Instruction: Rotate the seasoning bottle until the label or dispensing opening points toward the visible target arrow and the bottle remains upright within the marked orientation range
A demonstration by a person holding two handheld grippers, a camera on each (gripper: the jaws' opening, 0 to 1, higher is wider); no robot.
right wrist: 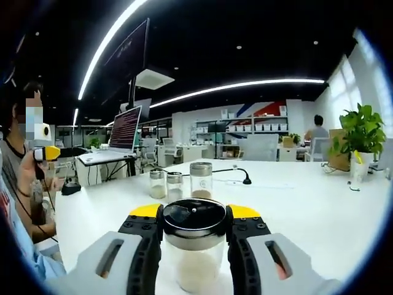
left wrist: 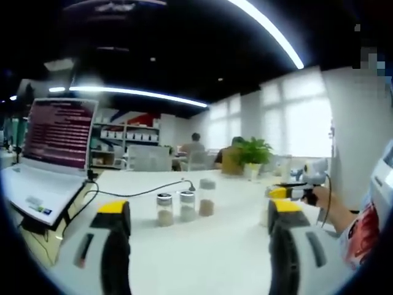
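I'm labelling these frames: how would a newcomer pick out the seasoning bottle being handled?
Start at the white table and look at its near edge, in front of the row of three jars. The seasoning bottle stands upright between the right gripper jaws. Unlike its neighbours, it has a glossy black lid and pale contents, and it is gripped.

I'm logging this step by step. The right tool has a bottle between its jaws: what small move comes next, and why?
Probably a slow twist of the right tool about the upright axis. Its jaws already clamp the seasoning bottle, which stands upright on the white table. No target arrow is visible, so how far to turn cannot be told.
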